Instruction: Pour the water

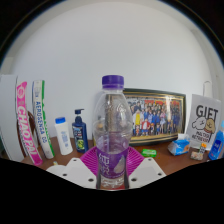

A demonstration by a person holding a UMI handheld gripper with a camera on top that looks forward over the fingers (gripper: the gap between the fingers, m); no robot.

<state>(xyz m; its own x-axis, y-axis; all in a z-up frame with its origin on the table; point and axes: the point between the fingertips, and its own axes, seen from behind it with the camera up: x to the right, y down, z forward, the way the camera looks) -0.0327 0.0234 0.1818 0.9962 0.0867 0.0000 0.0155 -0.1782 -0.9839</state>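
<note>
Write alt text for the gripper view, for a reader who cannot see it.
A clear water bottle with a purple cap stands upright between the gripper's fingers. Behind it on the wooden table are a framed group photo, small bottles and boxes.

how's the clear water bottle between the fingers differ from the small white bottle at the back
The water bottle is clear with a purple cap and purple label; the white bottle is opaque with a blue cap. The water bottle stands between the gripper fingers and looks much taller; the white bottle stands beyond them, near the wall. Both are upright and capped.
</note>
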